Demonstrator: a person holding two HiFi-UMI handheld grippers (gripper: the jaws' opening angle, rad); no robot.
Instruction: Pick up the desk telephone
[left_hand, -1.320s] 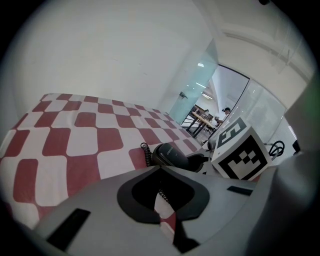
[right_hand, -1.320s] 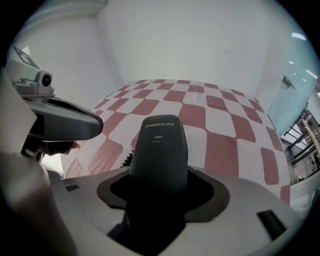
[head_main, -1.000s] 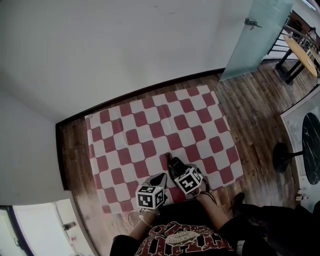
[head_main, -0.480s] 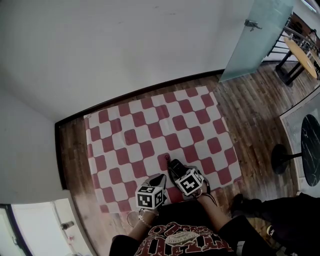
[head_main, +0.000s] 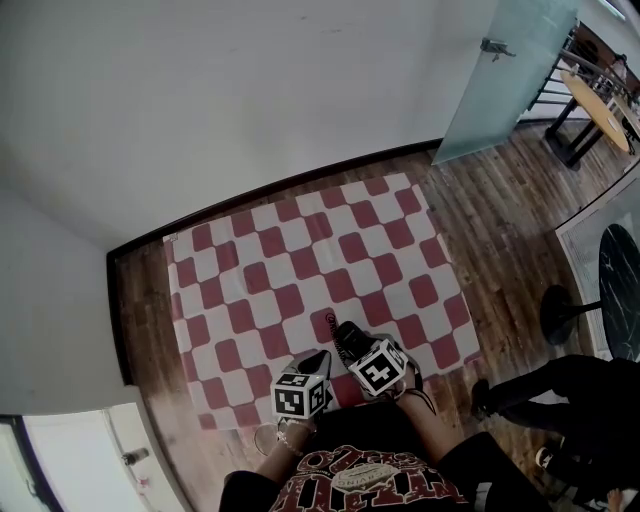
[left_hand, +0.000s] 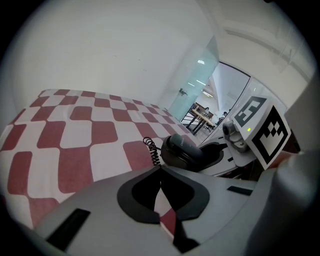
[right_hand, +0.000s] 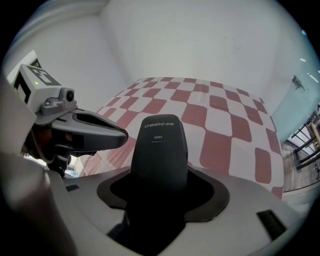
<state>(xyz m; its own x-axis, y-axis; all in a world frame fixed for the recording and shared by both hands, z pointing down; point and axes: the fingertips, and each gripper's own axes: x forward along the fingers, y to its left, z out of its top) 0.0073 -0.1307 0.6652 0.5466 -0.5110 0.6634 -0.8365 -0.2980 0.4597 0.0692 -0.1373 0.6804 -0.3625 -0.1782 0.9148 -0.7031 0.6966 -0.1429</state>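
A black telephone handset (right_hand: 159, 150) with white print on it stands up between the jaws of my right gripper (right_hand: 160, 200), which is shut on it. In the head view the handset (head_main: 348, 340) sticks out ahead of the right gripper (head_main: 358, 352), low over the near edge of the checkered cloth (head_main: 300, 270). A coiled black cord (left_hand: 152, 150) hangs from the handset's (left_hand: 187, 150) end. My left gripper (left_hand: 160, 192) is just left of it, jaws together and holding nothing. No telephone base is in view.
The red and white cloth lies on a wooden floor (head_main: 500, 230) against a white wall. A frosted glass door (head_main: 510, 70) stands at the back right. A round black stand base (head_main: 558, 315) and a person in dark clothes (head_main: 570, 400) are at the right.
Both grippers stay about where they were, the handset still held. The person at the lower right has walked further into view.
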